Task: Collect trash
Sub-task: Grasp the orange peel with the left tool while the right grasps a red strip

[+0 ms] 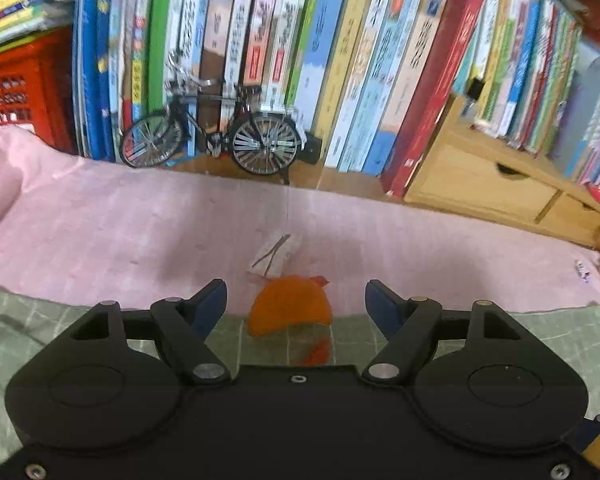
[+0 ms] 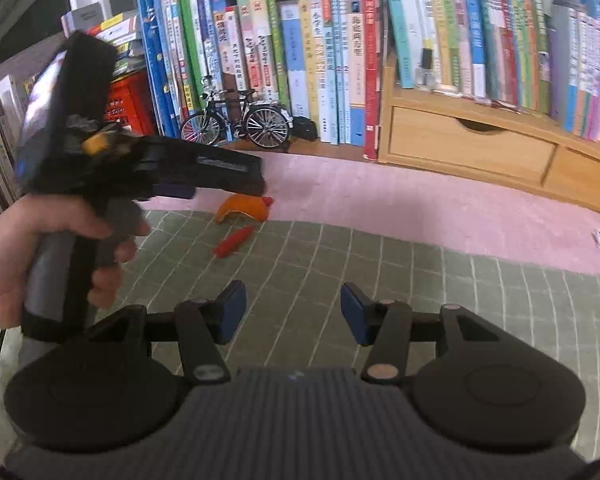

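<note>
nearest us, the left hand-held gripper (image 1: 296, 304) has its blue-padded jaws standing released and empty, pointing steeply down over a green checked cloth (image 1: 60, 320) that overlaps a pink cloth (image 1: 140, 220) on the table. between and just ahead of its fingers lies a curved piece of orange peel (image 1: 290, 310), at the seam of the two cloths, with a small red scrap (image 1: 316, 354) just nearer and a crumpled bit of white paper (image 1: 274, 254) just beyond.

we judge the peel to be light, fairly stiff yet springy, and a little slick on its skin; pinching it across the domed middle looks safest, since a grip on the thin edge could flip it. the paper will be feather-light and soft.

from the right view a bare hand (image 2: 28, 248) grips the left tool's handle. the right hand-held gripper (image 2: 294, 312) is likewise released, empty, tilted down over the green cloth, well short of the peel. a model bicycle (image 1: 216, 136) and books (image 1: 340, 60) stand behind.
</note>
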`<state>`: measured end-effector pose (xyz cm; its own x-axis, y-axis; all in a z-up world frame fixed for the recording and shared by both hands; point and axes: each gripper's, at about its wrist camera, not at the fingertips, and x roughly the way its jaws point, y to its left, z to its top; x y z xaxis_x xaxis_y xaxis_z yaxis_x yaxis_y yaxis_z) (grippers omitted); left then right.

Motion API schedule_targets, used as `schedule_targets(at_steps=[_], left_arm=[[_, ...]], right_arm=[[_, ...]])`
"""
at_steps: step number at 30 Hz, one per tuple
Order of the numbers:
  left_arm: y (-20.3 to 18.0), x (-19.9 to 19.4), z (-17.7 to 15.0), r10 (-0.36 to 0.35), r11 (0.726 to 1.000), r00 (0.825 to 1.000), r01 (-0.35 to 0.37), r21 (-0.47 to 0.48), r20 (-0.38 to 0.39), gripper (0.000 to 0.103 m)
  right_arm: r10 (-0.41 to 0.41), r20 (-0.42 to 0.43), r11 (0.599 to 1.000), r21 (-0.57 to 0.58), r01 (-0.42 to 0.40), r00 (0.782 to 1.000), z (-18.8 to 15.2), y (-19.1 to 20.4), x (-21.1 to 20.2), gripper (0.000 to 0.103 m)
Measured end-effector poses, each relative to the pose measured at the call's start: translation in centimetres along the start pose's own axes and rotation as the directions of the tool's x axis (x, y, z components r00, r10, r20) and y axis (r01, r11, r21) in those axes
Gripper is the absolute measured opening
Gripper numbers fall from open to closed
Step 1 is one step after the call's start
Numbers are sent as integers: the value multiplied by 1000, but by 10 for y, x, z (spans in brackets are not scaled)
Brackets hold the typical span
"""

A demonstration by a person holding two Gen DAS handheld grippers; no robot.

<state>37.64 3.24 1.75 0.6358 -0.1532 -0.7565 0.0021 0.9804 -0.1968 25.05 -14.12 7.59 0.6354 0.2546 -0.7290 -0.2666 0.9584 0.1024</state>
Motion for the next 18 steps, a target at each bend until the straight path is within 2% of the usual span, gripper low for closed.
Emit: schedule_targets(at_steps=[4, 5, 7, 11, 15, 18], left_arm=[[-5, 16, -2, 23, 999, 1000, -22, 34, -15, 69], [-6, 20, -3, 20, 999, 1000, -20, 39, -21, 64], [-7, 25, -4, 14, 999, 999, -13, 40, -33, 47], [-5, 24, -4, -2, 999, 999, 4, 50, -32, 32], [9, 13, 6, -27, 1000, 1000, 27, 11, -6, 30], [20, 3, 14, -3, 1000, 1000, 3, 14, 30, 29]], right_arm=[[12, -15, 1000, -6, -12, 1000, 2, 1, 17, 66], [14, -16, 1000, -8, -14, 1000, 3, 1, 20, 66], [22, -15, 1000, -9, -23, 1000, 4, 3, 26, 66], [35, -14, 999, -18, -36, 999, 6, 8, 39, 66], [45, -19, 999, -2, -45, 999, 12, 11, 55, 66], [71, -24, 997, 37, -70, 997, 20, 13, 69, 55]])
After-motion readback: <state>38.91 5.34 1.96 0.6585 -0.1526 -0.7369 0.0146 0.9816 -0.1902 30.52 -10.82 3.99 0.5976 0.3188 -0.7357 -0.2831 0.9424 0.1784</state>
